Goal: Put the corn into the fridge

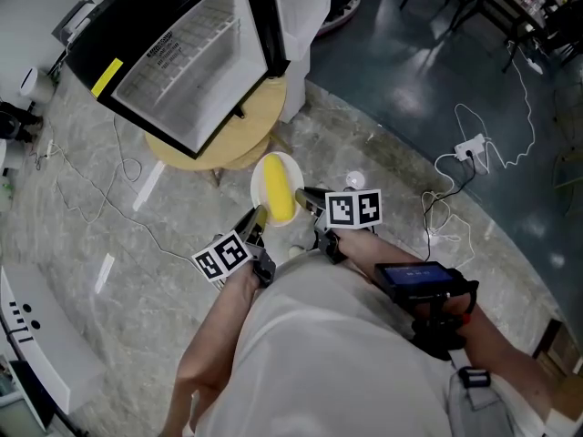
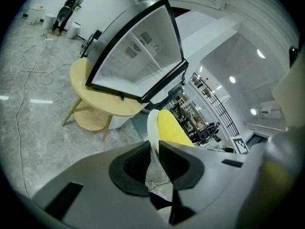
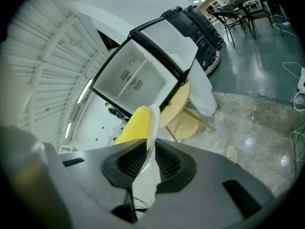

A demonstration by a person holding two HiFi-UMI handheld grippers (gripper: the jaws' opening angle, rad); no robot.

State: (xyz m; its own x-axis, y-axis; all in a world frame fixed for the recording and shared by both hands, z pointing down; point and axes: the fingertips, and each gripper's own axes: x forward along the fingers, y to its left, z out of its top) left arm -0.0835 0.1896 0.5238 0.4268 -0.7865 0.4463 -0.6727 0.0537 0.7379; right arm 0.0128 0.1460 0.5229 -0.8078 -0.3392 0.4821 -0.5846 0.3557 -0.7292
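corn (image 1: 280,189): yellow cob lying on a white plate (image 1: 259,182), held in the air between the person and the fridge (image 1: 187,71), well short of it.
left hand-held gripper (image 2: 153,159): jaws clamped on the plate's near-left rim, rim sandwiched between the pads.
right hand-held gripper (image 3: 147,161): same, pinched tight on the opposite rim; neither one touches the cob.
fridge: small unit on a round wooden counter (image 1: 239,148), door swung open, wire shelf (image 1: 196,39) in view, interior looks bare.
handling, plate: stiff, smooth, probably slippery in the pads and likely breakable. Thin rim grip only, so any twist between the two sides could pop it loose.
handling, cob: looks light and firm but round and loose on the plate. Tilt it and it probably rolls off.
grip advice: hold the rim at both sides as now, keep the plate level, move both hands together.
stage: carry phase, judging by the gap; the plate has yet to reach the opening.
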